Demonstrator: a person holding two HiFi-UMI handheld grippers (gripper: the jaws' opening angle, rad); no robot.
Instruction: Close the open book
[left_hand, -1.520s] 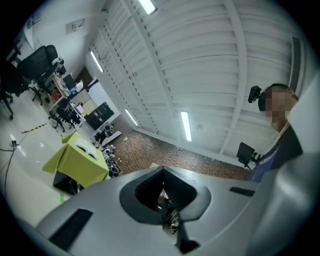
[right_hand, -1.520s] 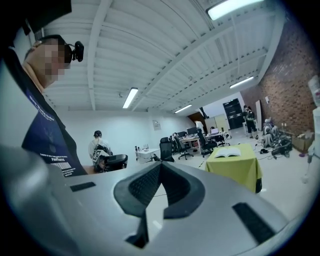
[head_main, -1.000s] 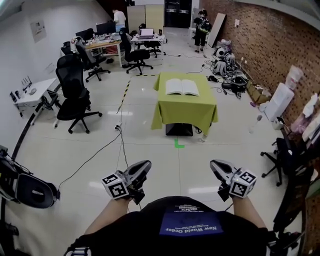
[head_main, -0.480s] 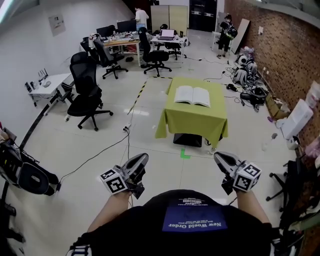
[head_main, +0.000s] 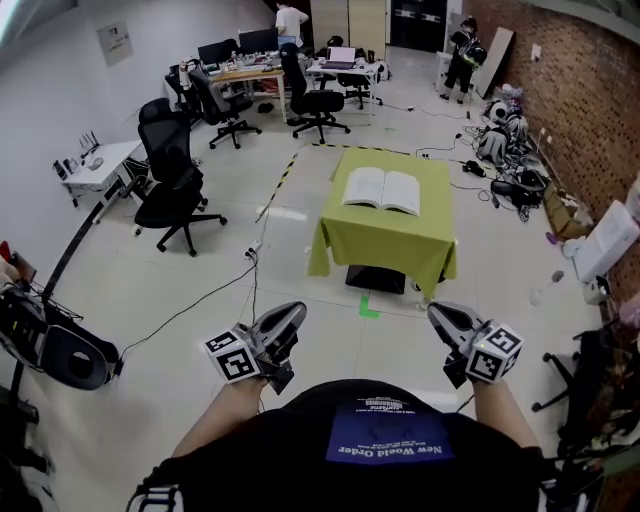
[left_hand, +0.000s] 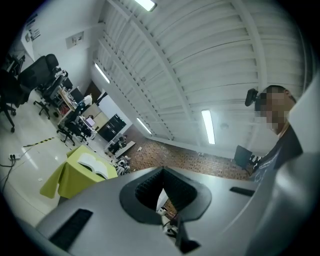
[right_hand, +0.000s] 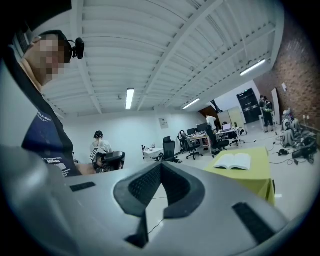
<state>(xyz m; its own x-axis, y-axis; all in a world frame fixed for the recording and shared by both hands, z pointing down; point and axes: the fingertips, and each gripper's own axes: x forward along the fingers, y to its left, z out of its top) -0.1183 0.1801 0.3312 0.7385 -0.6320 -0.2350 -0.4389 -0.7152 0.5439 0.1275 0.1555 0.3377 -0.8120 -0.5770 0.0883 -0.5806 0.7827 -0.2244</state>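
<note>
Both tongs are pressing shut on nothing: the left tongs (head_main: 288, 318) and the right tongs (head_main: 440, 318) are hanging low in front of the person, well apart from the work. The book (head_main: 383, 190) is lying open on the green-draped table (head_main: 385, 240) across the floor (head_main: 300, 300), so nothing of the task is showing as done (the approach and the closing are both waiting, I judge). An office chair (head_main: 168, 185) and a cable (head_main: 205, 297) are sitting off to the left, seemingly not blocking the way.
</note>
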